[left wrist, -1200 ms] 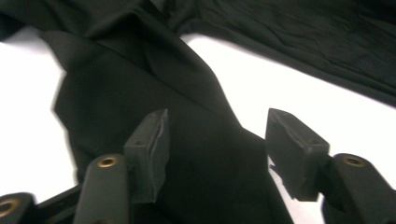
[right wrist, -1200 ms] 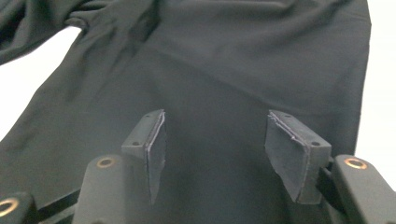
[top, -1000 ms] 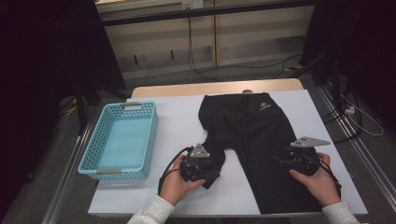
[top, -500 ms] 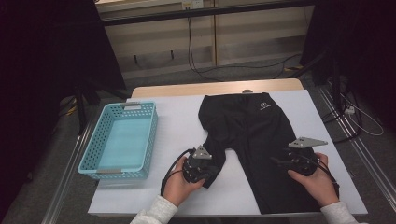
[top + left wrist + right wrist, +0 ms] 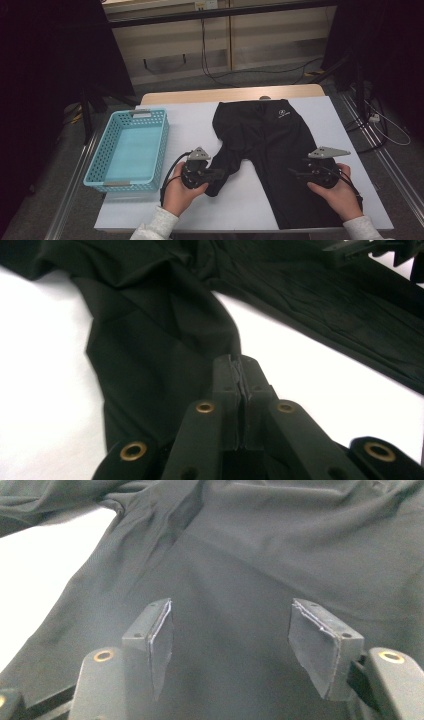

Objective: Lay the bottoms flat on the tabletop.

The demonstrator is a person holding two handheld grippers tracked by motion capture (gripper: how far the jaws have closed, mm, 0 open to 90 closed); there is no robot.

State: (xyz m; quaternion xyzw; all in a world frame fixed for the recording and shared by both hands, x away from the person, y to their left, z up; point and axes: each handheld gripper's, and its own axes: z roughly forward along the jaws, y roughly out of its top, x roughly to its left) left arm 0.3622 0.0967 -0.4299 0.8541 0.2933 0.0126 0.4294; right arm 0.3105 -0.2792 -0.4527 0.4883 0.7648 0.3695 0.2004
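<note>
A pair of black leggings [image 5: 270, 135] lies flat on the white table [image 5: 190, 125], waistband at the far side. My left gripper [image 5: 217, 175] is at the end of the left leg. Its jaws [image 5: 241, 365] are shut on a pinched fold of the black fabric [image 5: 150, 315]. My right gripper [image 5: 295, 172] hovers over the right leg. Its jaws stand open and have just opened a little further. Black cloth [image 5: 280, 540] lies below the gap of this gripper [image 5: 230, 615], untouched by the pads [image 5: 160, 635].
A light blue plastic basket [image 5: 100, 165] stands at the table's left side, with nothing in it. Bare white tabletop lies between the two legs and along the near edge. Cables and dark stands sit on the floor beyond the table.
My left gripper's jaws have shut on the left leg's fabric and the hand has shifted slightly to the left. The right hand has stayed where it was.
</note>
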